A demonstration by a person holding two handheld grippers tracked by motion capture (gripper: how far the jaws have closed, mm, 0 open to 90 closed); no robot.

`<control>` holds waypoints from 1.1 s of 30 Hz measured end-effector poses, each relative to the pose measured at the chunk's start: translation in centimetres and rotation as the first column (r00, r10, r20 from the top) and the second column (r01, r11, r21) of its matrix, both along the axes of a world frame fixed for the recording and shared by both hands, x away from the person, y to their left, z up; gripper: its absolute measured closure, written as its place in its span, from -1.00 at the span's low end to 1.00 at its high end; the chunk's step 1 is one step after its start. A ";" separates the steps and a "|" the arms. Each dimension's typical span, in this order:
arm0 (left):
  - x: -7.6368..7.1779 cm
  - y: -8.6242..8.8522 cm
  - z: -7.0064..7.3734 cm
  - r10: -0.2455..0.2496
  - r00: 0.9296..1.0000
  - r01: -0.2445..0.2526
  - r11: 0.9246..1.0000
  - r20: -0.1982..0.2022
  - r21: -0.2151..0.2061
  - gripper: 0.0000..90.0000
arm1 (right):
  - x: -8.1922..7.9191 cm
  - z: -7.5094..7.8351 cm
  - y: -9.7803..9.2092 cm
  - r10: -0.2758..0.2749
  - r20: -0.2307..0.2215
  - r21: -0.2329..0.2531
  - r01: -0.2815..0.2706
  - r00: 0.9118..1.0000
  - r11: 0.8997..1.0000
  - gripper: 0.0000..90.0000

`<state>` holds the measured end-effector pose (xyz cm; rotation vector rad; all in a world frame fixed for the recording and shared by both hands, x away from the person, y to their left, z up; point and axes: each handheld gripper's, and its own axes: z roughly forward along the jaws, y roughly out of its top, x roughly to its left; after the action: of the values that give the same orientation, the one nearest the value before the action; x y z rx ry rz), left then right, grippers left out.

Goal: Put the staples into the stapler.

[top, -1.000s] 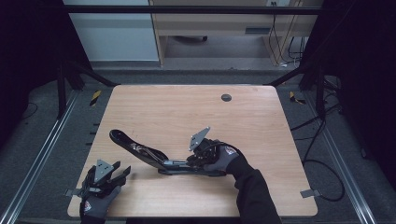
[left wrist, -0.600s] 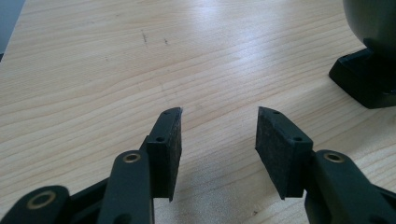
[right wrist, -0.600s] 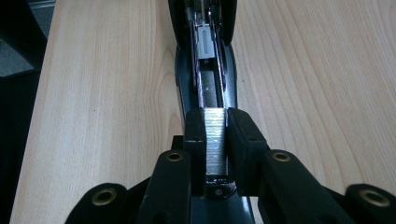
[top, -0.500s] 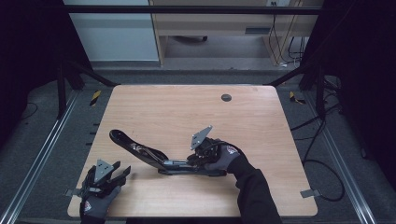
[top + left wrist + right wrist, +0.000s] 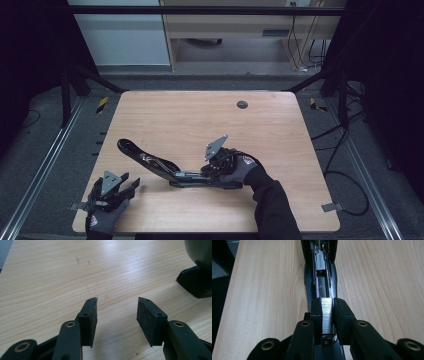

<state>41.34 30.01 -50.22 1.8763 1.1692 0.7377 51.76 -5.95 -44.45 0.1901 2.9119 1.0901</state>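
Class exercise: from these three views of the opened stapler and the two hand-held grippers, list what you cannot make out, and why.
- Staple strip: its lower end, hidden between the right hand-held gripper jaws, right gripper view.
- Stapler: cut off by the frame's right edge, left gripper view.
- Round dark spot on the table: too small to identify, high view.

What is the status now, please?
Left gripper open, over bare table. Right gripper shut on staple strip above opened stapler. Nothing in the way.
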 end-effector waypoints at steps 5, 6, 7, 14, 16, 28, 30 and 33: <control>0.0 0.0 0.0 -0.001 1.000 0.001 1.000 -0.001 0.001 0.12 | -0.1 0.0 0.0 0.002 0.002 0.002 -0.002 1.000 1.000 0.74; 0.0 0.0 0.0 0.000 1.000 0.000 1.000 -0.001 0.000 0.12 | -0.1 0.0 0.0 0.007 0.007 -0.003 -0.007 1.000 1.000 0.74; 0.0 0.0 0.0 0.000 1.000 0.000 1.000 -0.001 0.000 0.12 | -0.1 0.0 0.0 0.007 0.007 -0.003 -0.007 1.000 1.000 0.74; 0.0 0.0 0.0 0.000 1.000 0.000 1.000 0.000 0.001 0.12 | -0.2 -0.2 0.2 0.015 0.006 -0.011 -0.015 1.000 1.000 0.73; 0.0 0.0 0.0 -0.001 1.000 0.001 1.000 0.000 0.001 0.12 | -0.2 -0.1 0.2 0.014 0.009 -0.017 -0.014 1.000 1.000 0.71; 0.0 0.0 0.1 -0.003 1.000 0.003 1.000 0.007 -0.010 0.11 | -0.7 1.0 -0.2 -0.099 0.031 0.018 0.098 0.995 0.995 0.57; -0.1 0.0 0.1 -0.004 1.000 0.004 1.000 0.009 -0.019 0.10 | -0.8 1.2 -0.3 -0.121 0.041 0.034 0.120 0.992 0.992 0.58; -0.1 0.1 0.2 -0.004 1.000 0.004 1.000 0.013 -0.027 0.10 | -1.1 1.5 -0.4 -0.148 0.050 0.046 0.146 0.988 0.988 0.59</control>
<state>41.23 30.06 -50.00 1.8488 1.1612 0.7280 50.70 -6.37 -42.97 0.3652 2.7786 1.1161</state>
